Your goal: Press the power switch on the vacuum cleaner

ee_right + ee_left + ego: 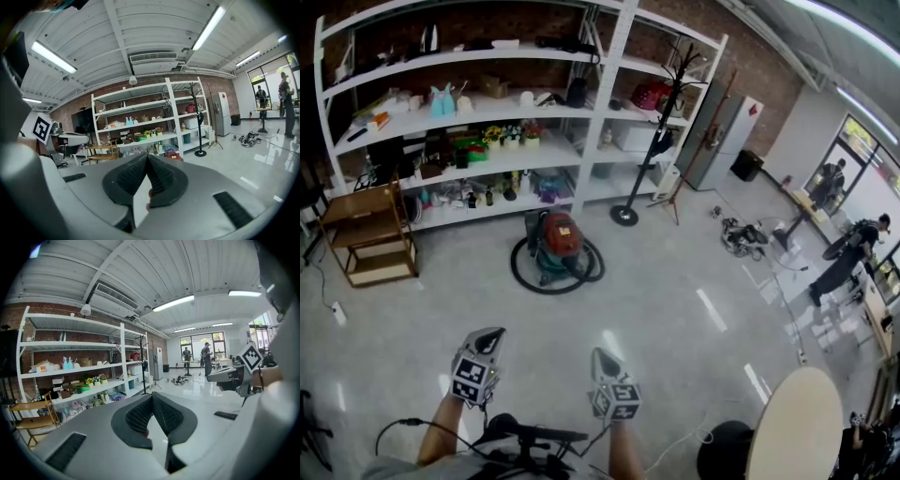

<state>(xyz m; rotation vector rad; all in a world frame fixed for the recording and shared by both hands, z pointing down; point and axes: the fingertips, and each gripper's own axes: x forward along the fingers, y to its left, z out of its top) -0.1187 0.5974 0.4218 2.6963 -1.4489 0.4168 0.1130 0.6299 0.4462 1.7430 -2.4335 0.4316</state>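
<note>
The vacuum cleaner (556, 242) is a red and green canister that stands on the grey floor in front of the shelves, with its black hose (528, 277) coiled around it. In the right gripper view only its red top (174, 155) peeks out beside the jaws. My left gripper (492, 337) and right gripper (601, 356) are held low in the head view, well short of the vacuum and pointed toward it. Both are shut with nothing between the pads. The left gripper (151, 397) and right gripper (146, 157) show their tips touching. The power switch is too small to make out.
A white shelving unit (581, 122) full of small items stands behind the vacuum. A wooden rack (367, 234) is at the left, a black coat stand (628, 211) at the right. A round table (795, 427) sits near my right. Cables (742, 236) and people (848, 258) are far right.
</note>
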